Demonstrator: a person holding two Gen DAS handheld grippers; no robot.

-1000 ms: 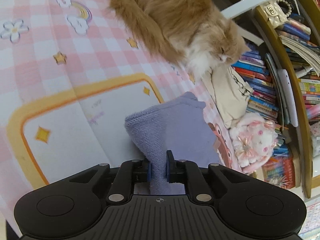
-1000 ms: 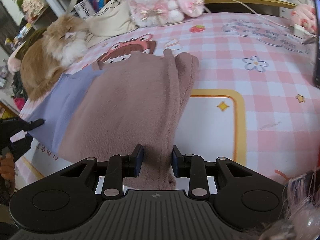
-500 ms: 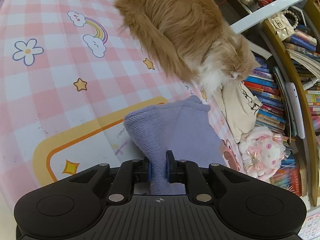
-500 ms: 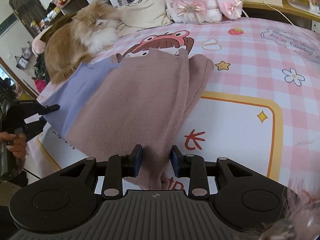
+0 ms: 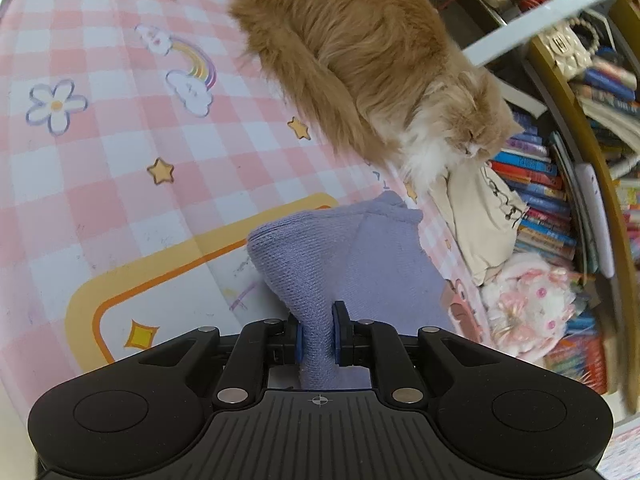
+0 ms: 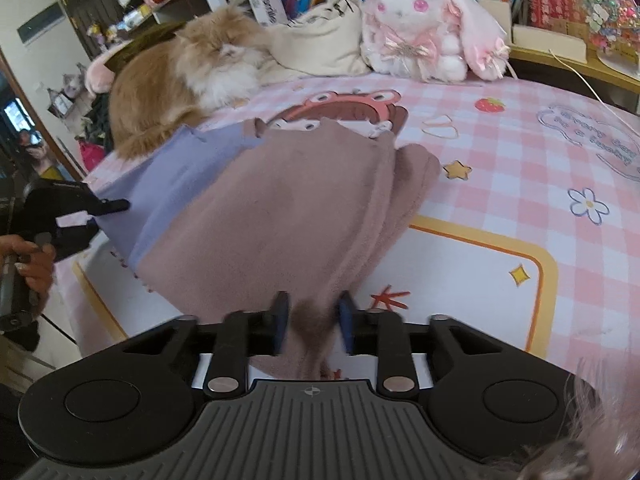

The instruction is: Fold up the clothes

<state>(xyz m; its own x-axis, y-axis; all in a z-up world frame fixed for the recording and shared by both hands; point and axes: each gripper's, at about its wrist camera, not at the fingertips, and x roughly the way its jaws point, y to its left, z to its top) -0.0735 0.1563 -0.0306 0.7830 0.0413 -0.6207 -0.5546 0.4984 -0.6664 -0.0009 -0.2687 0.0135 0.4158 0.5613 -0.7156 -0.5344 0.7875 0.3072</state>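
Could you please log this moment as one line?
left gripper: shut on garment purple part | right gripper: pinching its pink part | cat: beside garment

A pink-and-white checked cartoon-print cover [image 6: 500,152] spreads over the surface. On it lie a two-tone lilac and dusty-pink garment [image 6: 280,208], a long-haired ginger cat [image 5: 372,68], a cream cloth bag [image 6: 324,48] and a pink plush rabbit [image 6: 424,28].
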